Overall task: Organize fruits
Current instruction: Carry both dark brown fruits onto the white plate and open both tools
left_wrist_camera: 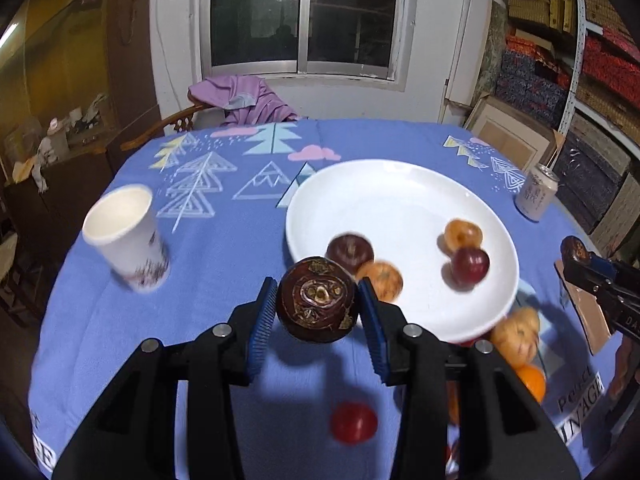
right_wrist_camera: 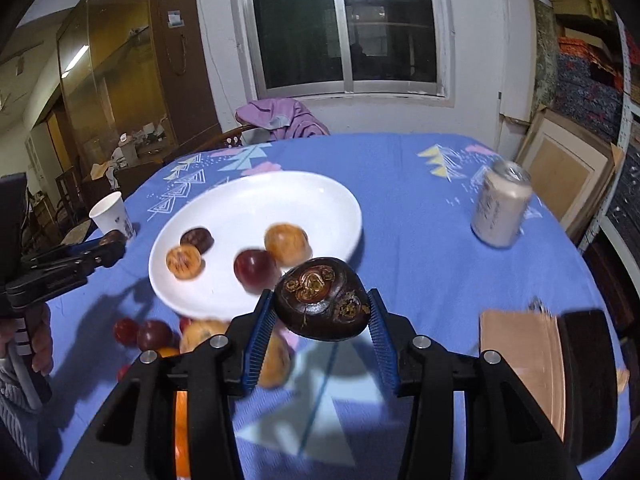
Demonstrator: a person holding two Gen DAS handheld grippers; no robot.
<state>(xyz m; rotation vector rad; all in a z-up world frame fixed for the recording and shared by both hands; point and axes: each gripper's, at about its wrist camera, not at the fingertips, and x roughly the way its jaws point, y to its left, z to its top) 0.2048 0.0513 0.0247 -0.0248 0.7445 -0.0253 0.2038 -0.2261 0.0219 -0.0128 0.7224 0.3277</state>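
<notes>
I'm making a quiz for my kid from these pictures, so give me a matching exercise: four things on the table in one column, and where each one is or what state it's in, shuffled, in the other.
Things:
1. white plate
2. paper cup
3. drink can
4. left gripper

States:
A. stands alone at the table's right side
B. closed on a dark brown fruit
C. holds four fruits
D. stands empty, left of the plate

Pairs: 1-C, 2-D, 3-A, 4-B
</notes>
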